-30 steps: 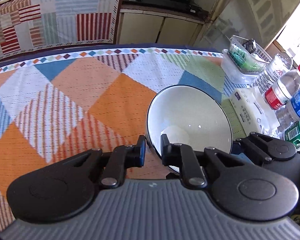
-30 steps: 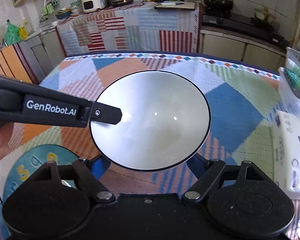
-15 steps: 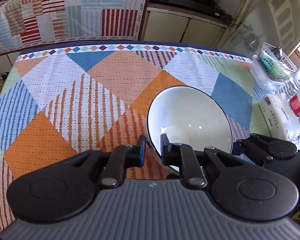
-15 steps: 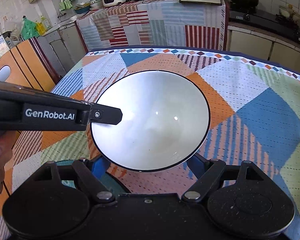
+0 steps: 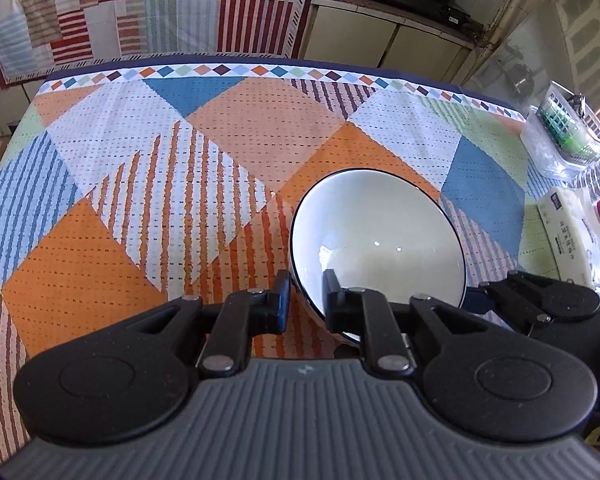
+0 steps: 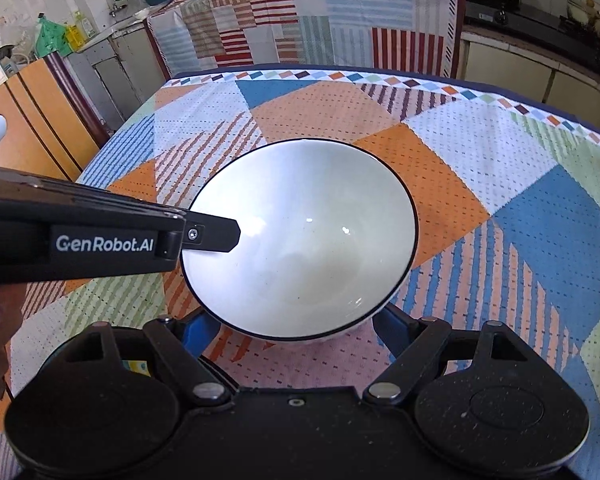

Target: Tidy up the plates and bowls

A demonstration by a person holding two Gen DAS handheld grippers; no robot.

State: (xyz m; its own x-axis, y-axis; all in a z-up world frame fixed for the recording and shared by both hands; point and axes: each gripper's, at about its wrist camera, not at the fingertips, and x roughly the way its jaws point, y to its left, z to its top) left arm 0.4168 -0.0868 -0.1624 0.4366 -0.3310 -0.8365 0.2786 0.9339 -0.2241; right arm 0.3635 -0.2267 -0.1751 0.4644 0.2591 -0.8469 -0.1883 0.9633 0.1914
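A white bowl with a thin dark rim [image 5: 380, 236] [image 6: 300, 240] is held above the patterned tablecloth. My left gripper [image 5: 306, 300] is shut on the bowl's near rim, one finger inside and one outside; in the right wrist view it [image 6: 212, 234] reaches in from the left onto the rim. My right gripper [image 6: 296, 330] is spread wide, its blue-padded fingers at either side of the bowl's underside; its arm shows in the left wrist view [image 5: 540, 300] to the right of the bowl.
The table [image 5: 180, 160] has a bright quilt-pattern cloth. At its right edge stand a clear basket with green items [image 5: 564, 136], a white tissue pack [image 5: 572, 232] and bottles. A teal plate edge [image 6: 136, 368] peeks from under my right gripper. Kitchen counters lie beyond.
Both grippers and the bowl have moved left across the table; the bottles and tissue pack slid toward the right edge of view. Both grips look unchanged.
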